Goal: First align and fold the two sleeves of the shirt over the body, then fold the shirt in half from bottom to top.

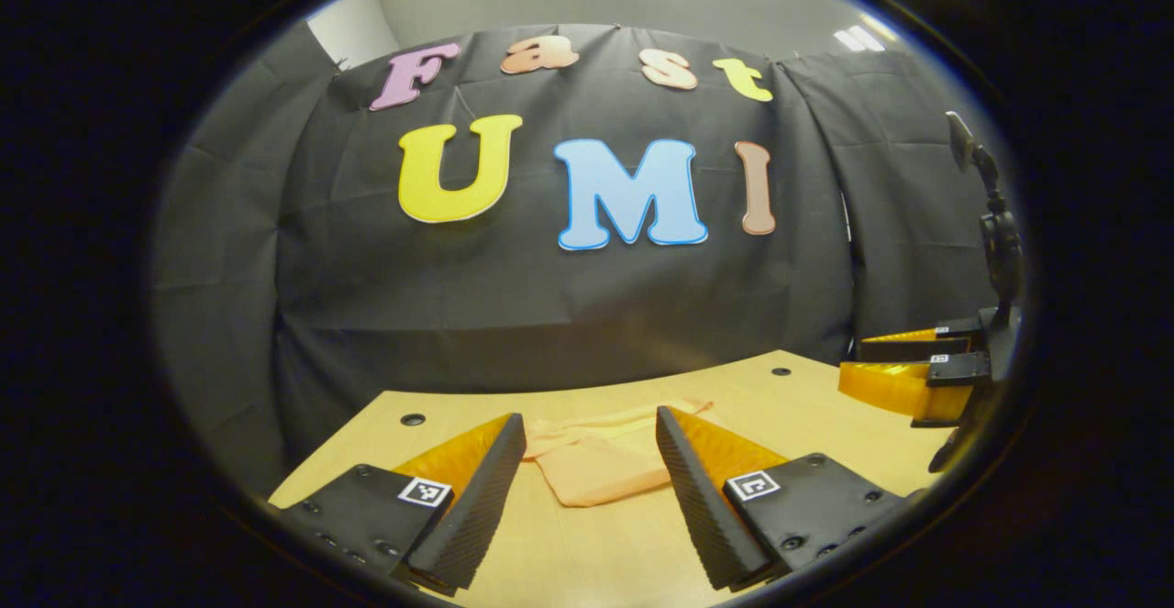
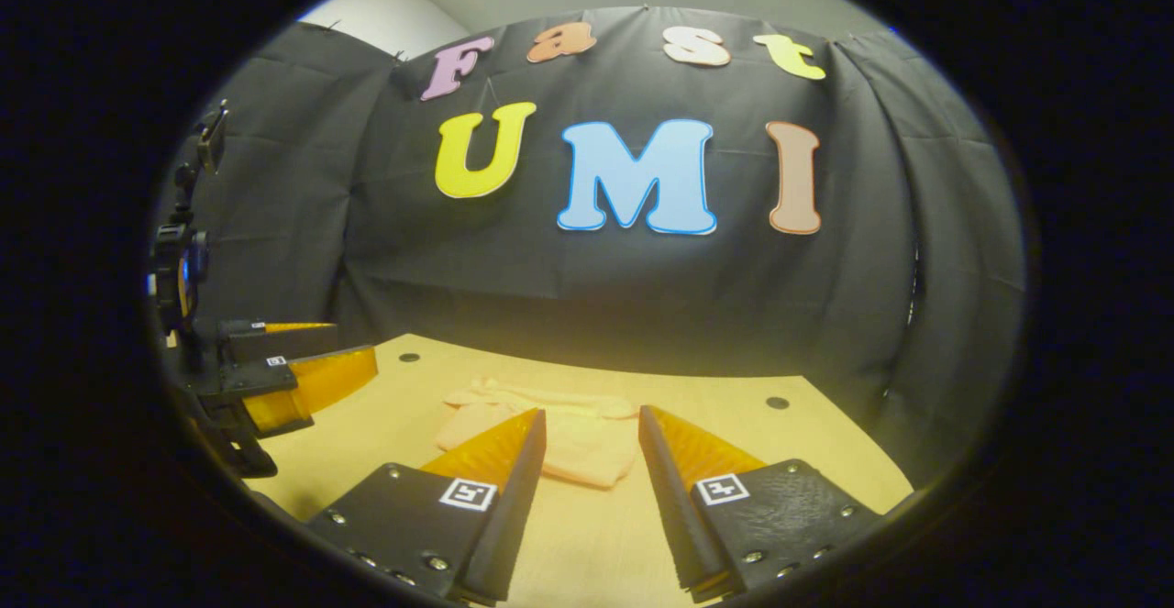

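A small pale peach shirt (image 1: 596, 461) lies as a folded bundle on the light wooden table (image 1: 587, 553), past both grippers. In the left gripper view my left gripper (image 1: 590, 429) hovers open just short of the shirt, nothing between its fingers; the right gripper (image 1: 880, 365) is off to the right, above the table edge. In the right gripper view the shirt (image 2: 569, 438) lies ahead, partly behind the fingers. My right gripper (image 2: 592, 425) stands open and holds nothing. The left gripper (image 2: 353, 365) appears at the left, raised above the table.
The black cloth wall (image 1: 587, 296) closes the far side of the table right behind the shirt. Small dark holes (image 1: 413, 419) dot the tabletop near its back corners. A stand with a clamp (image 1: 995, 223) rises at the right.
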Available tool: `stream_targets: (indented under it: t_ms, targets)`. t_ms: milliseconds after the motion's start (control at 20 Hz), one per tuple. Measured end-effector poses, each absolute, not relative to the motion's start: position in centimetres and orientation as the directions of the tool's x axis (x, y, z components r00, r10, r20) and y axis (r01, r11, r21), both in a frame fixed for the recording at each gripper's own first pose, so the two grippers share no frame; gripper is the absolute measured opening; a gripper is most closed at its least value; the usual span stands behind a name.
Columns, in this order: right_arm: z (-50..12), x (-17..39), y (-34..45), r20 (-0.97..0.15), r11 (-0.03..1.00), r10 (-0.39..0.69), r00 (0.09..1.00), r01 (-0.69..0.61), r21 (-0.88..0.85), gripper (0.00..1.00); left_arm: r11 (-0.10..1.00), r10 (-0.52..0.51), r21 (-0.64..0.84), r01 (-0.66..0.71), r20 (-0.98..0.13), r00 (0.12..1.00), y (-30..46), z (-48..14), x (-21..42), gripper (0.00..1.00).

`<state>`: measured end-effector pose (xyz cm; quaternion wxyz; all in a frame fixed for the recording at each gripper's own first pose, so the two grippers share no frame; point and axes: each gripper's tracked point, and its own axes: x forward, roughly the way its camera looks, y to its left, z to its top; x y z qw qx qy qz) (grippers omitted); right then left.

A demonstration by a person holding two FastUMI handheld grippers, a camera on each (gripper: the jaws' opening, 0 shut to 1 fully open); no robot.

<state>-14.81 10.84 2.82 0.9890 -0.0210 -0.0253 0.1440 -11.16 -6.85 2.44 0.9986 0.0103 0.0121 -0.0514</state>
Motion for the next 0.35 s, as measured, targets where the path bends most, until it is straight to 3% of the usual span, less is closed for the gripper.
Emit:
stream_targets:
  t_ms: [350]
  targets:
    - [-0.6, -17.1, 8.4, 0.05, 0.967, 0.255, 0.966, -0.256, 0.001, 0.64, 0.995, -0.1, 0.0, 0.1, -0.002, 0.995, -8.4, 0.3, -15.8, 0.95]
